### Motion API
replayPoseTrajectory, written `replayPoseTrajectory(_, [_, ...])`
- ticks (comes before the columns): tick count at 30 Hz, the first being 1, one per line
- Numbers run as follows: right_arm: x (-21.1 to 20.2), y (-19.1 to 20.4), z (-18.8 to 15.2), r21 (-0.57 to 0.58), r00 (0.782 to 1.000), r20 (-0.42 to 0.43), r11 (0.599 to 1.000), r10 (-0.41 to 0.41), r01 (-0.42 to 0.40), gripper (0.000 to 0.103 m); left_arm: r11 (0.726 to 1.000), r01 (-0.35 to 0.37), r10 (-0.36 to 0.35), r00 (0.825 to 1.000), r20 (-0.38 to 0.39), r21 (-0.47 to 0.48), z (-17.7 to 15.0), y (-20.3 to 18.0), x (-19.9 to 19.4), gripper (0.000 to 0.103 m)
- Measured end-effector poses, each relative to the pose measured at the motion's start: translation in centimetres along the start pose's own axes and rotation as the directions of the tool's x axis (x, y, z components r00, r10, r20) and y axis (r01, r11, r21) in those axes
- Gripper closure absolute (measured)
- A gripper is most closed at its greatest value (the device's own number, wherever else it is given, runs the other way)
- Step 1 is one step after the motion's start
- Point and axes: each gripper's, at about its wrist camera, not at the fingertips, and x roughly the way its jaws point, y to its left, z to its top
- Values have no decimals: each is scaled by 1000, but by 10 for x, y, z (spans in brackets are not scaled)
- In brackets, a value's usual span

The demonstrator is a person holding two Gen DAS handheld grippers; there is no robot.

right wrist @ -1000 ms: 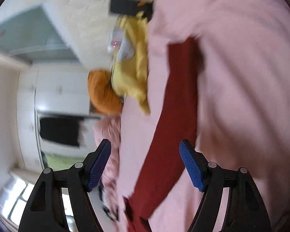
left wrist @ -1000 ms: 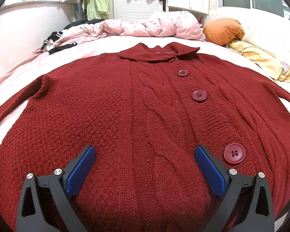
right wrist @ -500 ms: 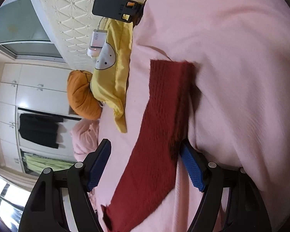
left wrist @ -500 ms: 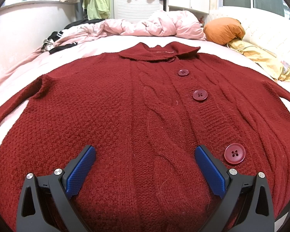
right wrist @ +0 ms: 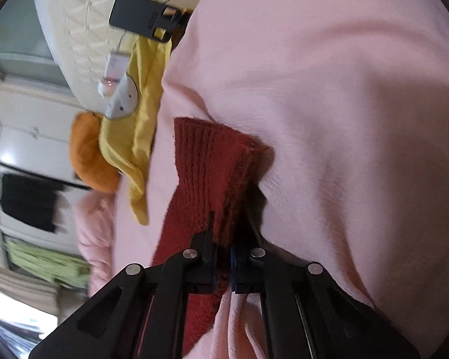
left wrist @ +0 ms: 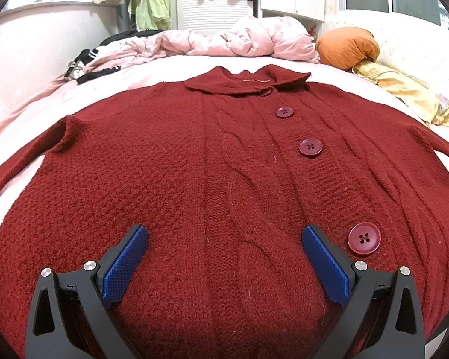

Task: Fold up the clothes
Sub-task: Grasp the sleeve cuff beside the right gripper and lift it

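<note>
- The red cardigan (left wrist: 194,179) lay spread flat, front up and buttoned, across the middle of the bed (left wrist: 30,104), its collar (left wrist: 248,82) toward the far edge where the pink duvet (left wrist: 239,42) was bunched.
- The left gripper (left wrist: 224,257) hovered low over the cardigan's hem at the near edge of the bed, its jaws released and spread wide, the blue pads (left wrist: 125,264) apart with only knit between them and nothing pinched.
- Three buttons ran down the front; the nearest button (left wrist: 364,238) sat just beside the right-hand pad of that gripper.
- One sleeve (left wrist: 18,161) trailed off toward the left edge of the bed, lying flat on the pink sheet.
- Over on the right side, the right gripper (right wrist: 223,264) was clenched on the cardigan's other sleeve (right wrist: 206,173), the jaws pressed together with red knit squeezed between them.
- That sleeve's ribbed cuff end stuck out beyond the jaws, folded along its length over the pink sheet (right wrist: 344,119).
- Toward the head corner of the bed sat an orange cushion (left wrist: 345,48) with a yellow cloth (left wrist: 404,89) touching it.
- A black device (right wrist: 140,19) and a small white gadget (right wrist: 113,71) rested by the yellow cloth near the quilted headboard (right wrist: 74,24).
- The right wrist view was blurred at its left side.
</note>
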Motion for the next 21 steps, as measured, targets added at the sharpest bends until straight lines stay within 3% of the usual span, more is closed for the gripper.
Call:
replayPoseTrajectory(4, [-1,1,3,6,1000,-26,1000,-9,10,99,1000,0,0,1000,3,0,0,1,0,0])
replayPoseTrajectory(7, [-7,20,0,-65,999,-16,997,-32,30,97,1000,-2,2,1000,4,0,-1,-2,0,0])
replayPoseTrajectory(11, [-15,57,-16,-176,999,-10,984,42,-43,97,1000,-3,3,1000,8,0,-1,-2,0,0])
replayPoseTrajectory(17, [-14,121,-56,-318,992,-84,941,96,-118,97,1000,0,0,1000,11,-1,-2,-2,0,0])
replayPoseTrajectory(21, [-8,158,-95,-346,978,-157,919,141,-188,97,1000,6,-6,1000,7,-4,-2,-2,0,0])
